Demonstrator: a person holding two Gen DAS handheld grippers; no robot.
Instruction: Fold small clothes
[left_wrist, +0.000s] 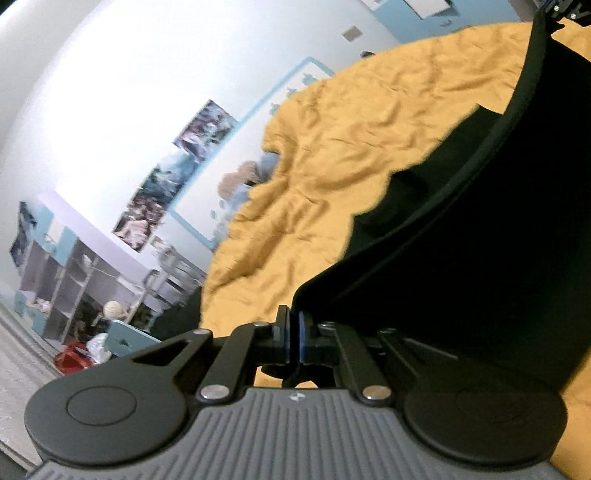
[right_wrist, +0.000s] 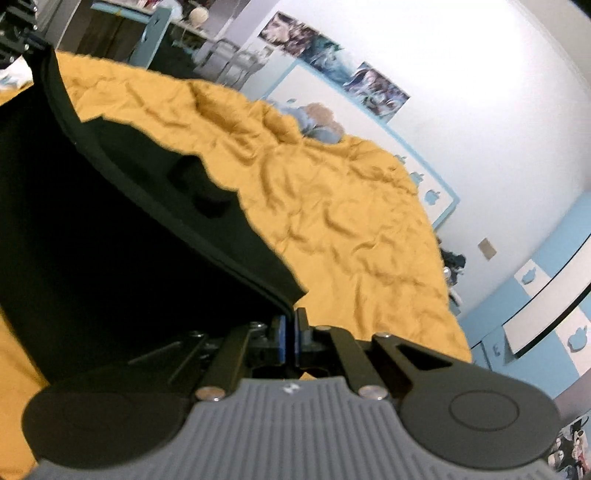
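Nearest in each wrist view, a ribbed grey gripper body with black linkage arms is seen. The left gripper (left_wrist: 294, 338) is clenched on one corner of a black garment (left_wrist: 480, 240), its blue-padded jaws pressed together on the hem. The right gripper (right_wrist: 290, 338) is likewise clenched on the opposite corner of the same garment (right_wrist: 92, 221). The cloth is held up and stretched between the two grippers, with a seamed edge running taut from one to the other; in each view the other gripper is glimpsed at the far end of that edge.

Beneath and beyond the garment, a rumpled mustard-yellow bedspread (left_wrist: 351, 147) is spread across a bed. A part of the garment appears to trail onto it. At the far side of the bed, a soft blue and tan object (right_wrist: 317, 122), possibly a stuffed toy, is seen, too blurred to be named. Farther off, a white wall with posters (left_wrist: 177, 173) and blue-trimmed panels is seen, and shelving (left_wrist: 74, 291) at the far left.

The step in hand is judged to be the lifting and spreading of the garment before a fold. Next, the held edge would need to be carried evenly over the trailing part and laid down flat.

No readable writing or brand is made out; only a small pale emblem is seen on each gripper body.
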